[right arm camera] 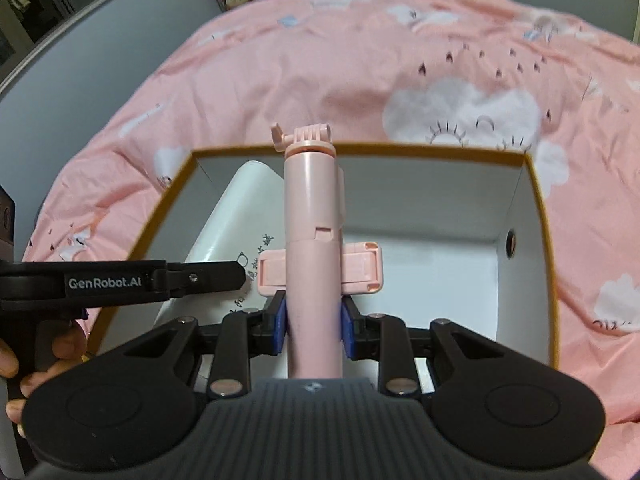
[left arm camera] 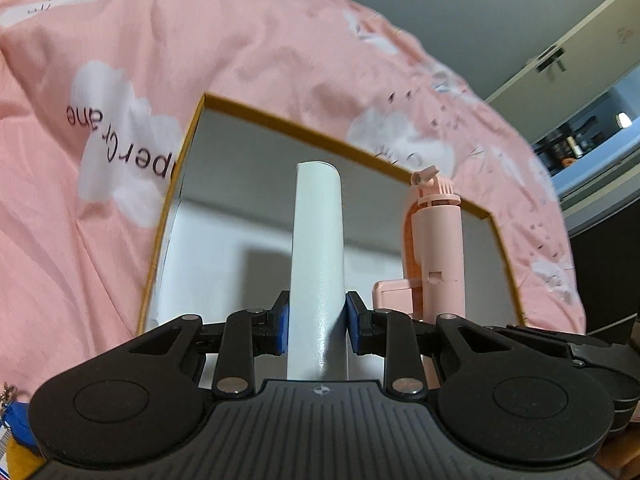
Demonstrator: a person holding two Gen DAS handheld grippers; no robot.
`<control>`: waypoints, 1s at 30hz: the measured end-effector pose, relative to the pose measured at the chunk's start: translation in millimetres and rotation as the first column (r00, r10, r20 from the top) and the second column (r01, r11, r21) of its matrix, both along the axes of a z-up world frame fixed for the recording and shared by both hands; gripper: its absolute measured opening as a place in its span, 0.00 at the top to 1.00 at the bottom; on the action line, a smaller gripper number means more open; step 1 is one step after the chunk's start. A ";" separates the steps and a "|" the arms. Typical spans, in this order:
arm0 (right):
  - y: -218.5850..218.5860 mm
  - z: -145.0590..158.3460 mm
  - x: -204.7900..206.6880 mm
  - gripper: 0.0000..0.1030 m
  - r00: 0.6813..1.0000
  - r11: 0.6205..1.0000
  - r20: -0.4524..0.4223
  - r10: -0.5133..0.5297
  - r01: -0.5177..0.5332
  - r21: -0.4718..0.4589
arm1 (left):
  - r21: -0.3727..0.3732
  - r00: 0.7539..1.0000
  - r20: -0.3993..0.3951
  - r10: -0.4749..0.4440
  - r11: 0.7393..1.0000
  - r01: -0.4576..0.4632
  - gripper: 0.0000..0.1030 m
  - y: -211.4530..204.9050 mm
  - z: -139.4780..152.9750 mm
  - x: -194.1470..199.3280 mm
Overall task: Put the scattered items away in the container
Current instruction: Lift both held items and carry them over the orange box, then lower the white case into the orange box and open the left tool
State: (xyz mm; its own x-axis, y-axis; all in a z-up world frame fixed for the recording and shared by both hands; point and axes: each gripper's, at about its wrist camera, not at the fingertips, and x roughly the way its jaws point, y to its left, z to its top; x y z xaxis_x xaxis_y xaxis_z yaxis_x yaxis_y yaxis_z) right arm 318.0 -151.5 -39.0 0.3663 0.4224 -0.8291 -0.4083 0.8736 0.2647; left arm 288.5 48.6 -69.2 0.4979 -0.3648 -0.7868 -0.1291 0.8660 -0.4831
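Pink bedding (right arm camera: 320, 60) with white clouds covered the bed around the box (right arm camera: 538, 184); grey walls stood behind. Over the box, the left gripper (left arm camera: 316, 322) jaws clamped a white tube (left arm camera: 318, 240), the right gripper (right arm camera: 313, 326) jaws a pink selfie stick (right arm camera: 314, 216).

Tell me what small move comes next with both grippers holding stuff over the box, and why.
Probably lower both a little, then open. The left gripper is shut on the white tube and the right gripper on the pink selfie stick, both already over the open box; lowering first makes for a softer drop.
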 end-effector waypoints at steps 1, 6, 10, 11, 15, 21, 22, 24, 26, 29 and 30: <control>0.1 -3.7 3.7 0.72 1.000 1.000 -0.022 -0.003 0.003 0.000 | 0.007 1.000 -0.017 0.007 1.000 -0.007 0.69 -1.1 -2.6 1.8; 6.9 -18.8 14.9 0.72 0.997 0.999 -0.078 -0.002 -0.002 -0.050 | 0.047 0.998 -0.069 0.009 0.999 -0.006 0.69 -7.1 -11.6 11.9; 11.4 -27.7 19.6 0.72 0.995 0.995 -0.098 0.006 -0.016 -0.096 | 0.073 0.993 -0.117 -0.008 0.997 0.017 0.69 -13.2 -19.9 17.6; 11.0 -30.0 20.9 0.72 0.995 0.995 -0.103 0.004 -0.015 -0.101 | 0.075 0.992 -0.122 -0.013 0.997 0.022 0.69 -14.5 -22.0 18.2; 8.9 -33.7 22.6 0.72 0.994 0.993 -0.112 -0.002 -0.011 -0.117 | 0.085 0.990 -0.136 -0.029 0.996 0.041 0.69 -17.7 -29.1 17.6; 9.5 -38.4 20.3 0.72 0.992 0.992 -0.128 0.003 -0.019 -0.126 | 0.110 0.991 -0.133 -0.034 0.993 0.049 0.68 -17.2 -23.2 16.6; 9.7 -39.3 19.2 0.72 0.991 0.992 -0.130 0.006 -0.023 -0.126 | 0.127 0.992 -0.123 -0.034 0.991 0.050 0.68 -17.5 -20.2 15.8; 11.3 -41.0 17.9 0.72 0.991 0.991 -0.136 0.013 -0.031 -0.130 | 0.154 0.993 -0.113 -0.035 0.987 0.052 0.68 -16.9 -14.7 14.8; 13.8 -42.1 17.4 0.72 0.989 0.991 -0.144 0.016 -0.035 -0.132 | 0.177 0.993 -0.108 -0.041 0.982 0.060 0.68 -16.5 -10.4 14.1; 17.3 -41.3 16.6 0.72 0.989 0.990 -0.145 0.023 -0.042 -0.131 | 0.228 0.994 -0.098 -0.050 0.971 0.071 0.68 -18.6 -4.5 12.8; 18.8 -40.8 16.1 0.72 0.989 0.990 -0.145 0.027 -0.047 -0.133 | 0.254 0.994 -0.091 -0.056 0.964 0.078 0.68 -19.5 -2.2 10.9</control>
State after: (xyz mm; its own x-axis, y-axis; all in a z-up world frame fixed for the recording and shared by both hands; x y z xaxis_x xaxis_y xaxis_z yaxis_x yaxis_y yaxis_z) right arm 334.1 -132.7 -79.8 0.2266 0.3134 -0.9222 -0.4075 0.8905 0.2025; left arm 299.4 29.1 -71.4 0.4086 -0.1752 -0.8957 -0.0969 0.9675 -0.2334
